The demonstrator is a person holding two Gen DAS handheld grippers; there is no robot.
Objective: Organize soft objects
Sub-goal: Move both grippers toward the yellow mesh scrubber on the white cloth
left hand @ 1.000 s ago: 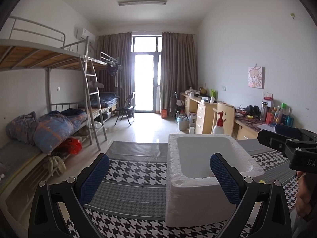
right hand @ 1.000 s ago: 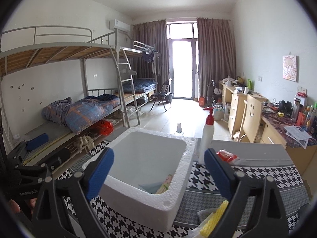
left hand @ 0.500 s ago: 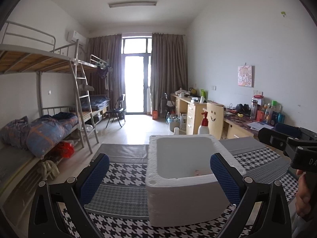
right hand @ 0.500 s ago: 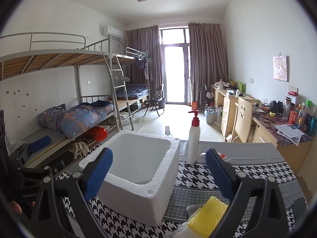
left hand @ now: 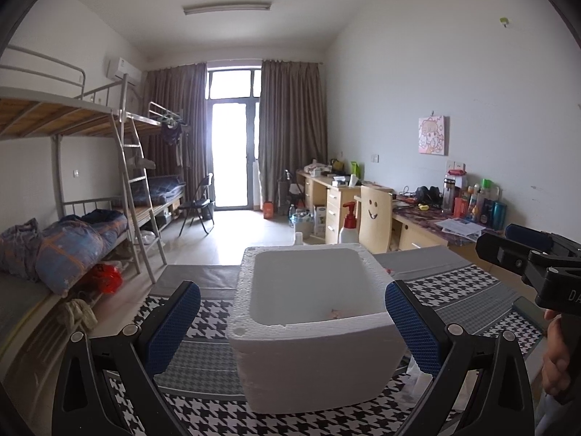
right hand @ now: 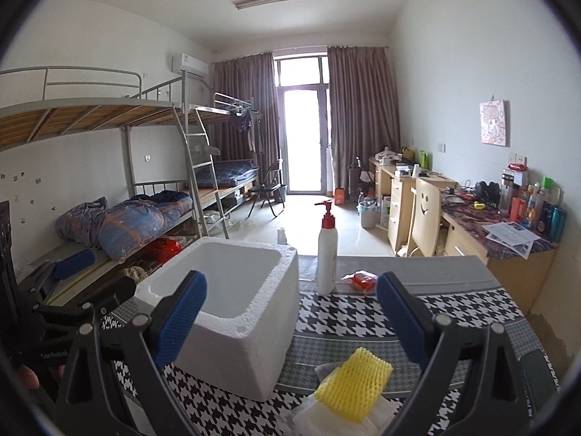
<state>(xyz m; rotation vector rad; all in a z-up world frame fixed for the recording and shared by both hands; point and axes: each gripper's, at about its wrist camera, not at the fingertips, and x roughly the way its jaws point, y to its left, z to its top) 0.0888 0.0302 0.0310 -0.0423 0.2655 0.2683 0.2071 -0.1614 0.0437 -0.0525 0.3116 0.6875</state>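
The yellow foam net (right hand: 354, 385) is lying just below the right gripper (right hand: 290, 321), nearer than the left gripper (left hand: 292, 321); both grippers' fingers are gaping wide, empty; the polystyrene box (right hand: 236, 312) is sitting to its left.

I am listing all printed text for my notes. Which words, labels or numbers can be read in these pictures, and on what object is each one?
"GenRobot": on the left gripper body, small but legible.
"DA", cut off at the edge: on the right gripper body.
Pump bottle, desk bottles, papers: print too small to read.

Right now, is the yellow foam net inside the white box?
No, the yellow foam net lies on the houndstooth cloth, outside the foam box.
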